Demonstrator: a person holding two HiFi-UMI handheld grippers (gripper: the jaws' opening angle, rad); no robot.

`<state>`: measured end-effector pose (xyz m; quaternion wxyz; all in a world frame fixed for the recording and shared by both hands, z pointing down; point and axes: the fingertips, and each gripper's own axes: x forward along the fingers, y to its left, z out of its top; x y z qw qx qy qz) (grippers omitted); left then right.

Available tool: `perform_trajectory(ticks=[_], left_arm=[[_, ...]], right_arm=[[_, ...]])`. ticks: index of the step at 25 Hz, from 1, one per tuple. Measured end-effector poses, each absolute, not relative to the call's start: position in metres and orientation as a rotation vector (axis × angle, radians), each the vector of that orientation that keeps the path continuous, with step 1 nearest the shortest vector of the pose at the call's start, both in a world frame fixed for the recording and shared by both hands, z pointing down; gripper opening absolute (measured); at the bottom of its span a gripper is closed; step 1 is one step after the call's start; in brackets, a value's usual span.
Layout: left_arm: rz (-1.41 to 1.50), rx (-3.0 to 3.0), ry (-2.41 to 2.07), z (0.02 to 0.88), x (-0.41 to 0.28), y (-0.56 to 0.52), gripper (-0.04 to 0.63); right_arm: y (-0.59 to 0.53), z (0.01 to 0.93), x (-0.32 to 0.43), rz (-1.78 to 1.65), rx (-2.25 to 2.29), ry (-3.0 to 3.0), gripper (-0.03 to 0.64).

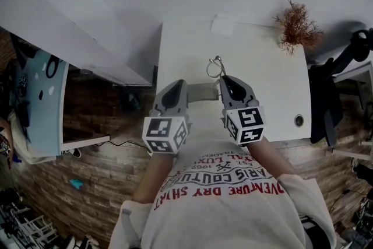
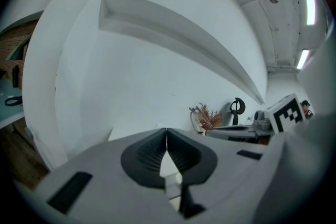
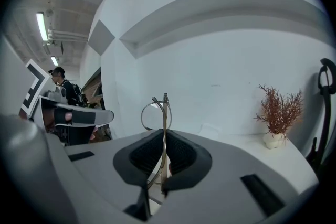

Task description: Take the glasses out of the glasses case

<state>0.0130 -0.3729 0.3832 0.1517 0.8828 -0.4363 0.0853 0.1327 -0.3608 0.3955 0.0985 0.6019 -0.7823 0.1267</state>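
Observation:
Thin metal-framed glasses [image 1: 215,67] stick up from my right gripper [image 1: 225,80], which is shut on one slim side arm; the round lens rim [image 3: 155,115] rises just above the dark pads [image 3: 181,157]. A flat grey glasses case [image 1: 201,91] lies level between the two grippers over the white table [image 1: 274,84]. My left gripper [image 1: 182,87] is shut on the case's left end, and a pale strip shows deep between its pads [image 2: 144,157]. In the right gripper view the case [image 3: 84,116] reaches out from the left gripper. The glasses [image 2: 196,118] are apart from the case.
A dried reddish plant [image 1: 297,26] in a small white pot [image 3: 274,139] stands at the table's far right corner. A white card [image 1: 224,25] lies at the far edge, a cable hole [image 1: 299,120] near the right front. A black chair [image 1: 326,96] stands right.

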Motion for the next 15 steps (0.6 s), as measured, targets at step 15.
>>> perform_trajectory(ticks=[15], left_arm=[[0.257,2.525,-1.250,0.3884,0.0189,-0.3700,0.008]], right_arm=[[-0.3578,0.4029,0.1413,0.416,1.792,-2.306,0.026]])
